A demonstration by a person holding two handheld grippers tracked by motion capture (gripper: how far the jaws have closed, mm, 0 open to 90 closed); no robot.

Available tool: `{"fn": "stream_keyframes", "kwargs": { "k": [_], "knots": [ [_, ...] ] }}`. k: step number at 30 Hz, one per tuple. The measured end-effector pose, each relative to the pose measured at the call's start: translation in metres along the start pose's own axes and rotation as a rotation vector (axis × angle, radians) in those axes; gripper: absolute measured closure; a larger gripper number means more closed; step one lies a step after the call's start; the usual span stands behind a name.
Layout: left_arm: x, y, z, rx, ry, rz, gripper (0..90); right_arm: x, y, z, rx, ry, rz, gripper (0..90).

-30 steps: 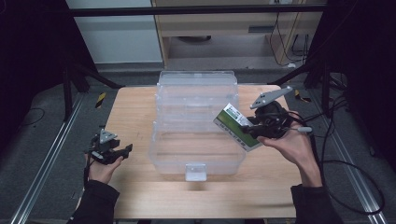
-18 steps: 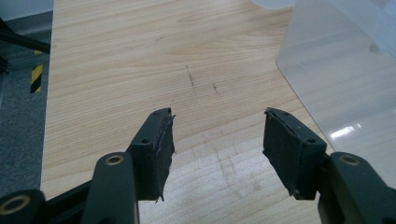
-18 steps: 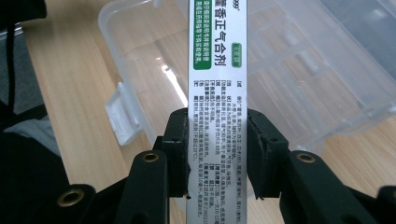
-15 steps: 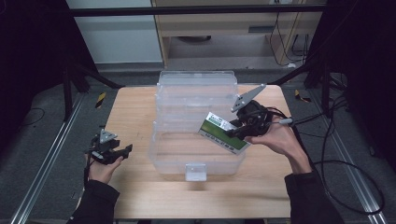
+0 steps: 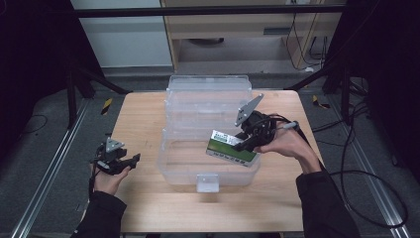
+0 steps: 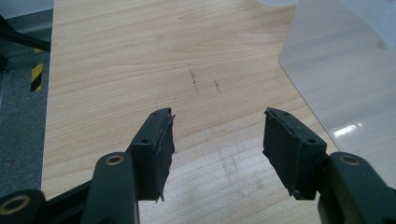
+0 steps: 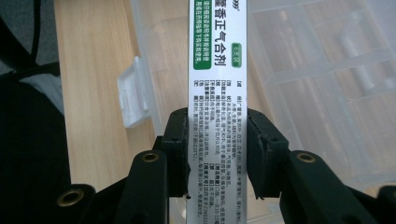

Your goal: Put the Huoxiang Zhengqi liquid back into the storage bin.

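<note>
Box point(image 5: 231, 148) sits right in the right gripper point(image 5: 246, 145) jaws, over the bin point(image 5: 184, 168). Bin's on the table point(image 5: 143, 119), just right of the left gripper point(image 5: 130, 161).

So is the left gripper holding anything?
No, the left gripper is open, with only bare wooden table between its jaws.

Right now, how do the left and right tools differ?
The right tool is shut on the box; the left tool is open with nothing between its pads. The right tool hangs over the clear bin; the left tool rests low over the table beside the bin. Both have black jaws.
</note>
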State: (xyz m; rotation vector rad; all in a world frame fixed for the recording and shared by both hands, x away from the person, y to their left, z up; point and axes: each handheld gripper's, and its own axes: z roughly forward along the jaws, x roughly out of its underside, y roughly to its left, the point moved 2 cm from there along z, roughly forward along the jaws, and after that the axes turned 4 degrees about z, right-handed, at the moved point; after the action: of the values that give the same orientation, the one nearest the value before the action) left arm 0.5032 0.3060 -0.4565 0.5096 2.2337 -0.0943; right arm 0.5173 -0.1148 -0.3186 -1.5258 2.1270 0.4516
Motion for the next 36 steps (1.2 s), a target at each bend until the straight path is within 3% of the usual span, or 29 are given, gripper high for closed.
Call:
{"fn": "stream_keyframes", "kwargs": {
  "k": [17, 21, 26, 36],
  "knots": [
    [0.001, 0.002, 0.002, 0.001, 0.007, -0.001, 42.1, 0.003, -0.008, 0.033, -0.056, 0.135, -0.089, 63.9],
    [0.002, 0.002, 0.003, 0.001, 0.013, -0.002, 42.1, 0.007, -0.010, 0.037, -0.075, 0.139, -0.105, 63.9],
    [0.003, 0.001, 0.005, 0.003, 0.018, -0.001, 42.0, 0.014, -0.010, 0.045, -0.060, 0.164, -0.124, 63.9],
    [0.004, 0.000, 0.006, 0.004, 0.024, 0.004, 42.0, 0.021, -0.009, 0.051, -0.099, 0.172, -0.153, 63.9]
  ]
}}
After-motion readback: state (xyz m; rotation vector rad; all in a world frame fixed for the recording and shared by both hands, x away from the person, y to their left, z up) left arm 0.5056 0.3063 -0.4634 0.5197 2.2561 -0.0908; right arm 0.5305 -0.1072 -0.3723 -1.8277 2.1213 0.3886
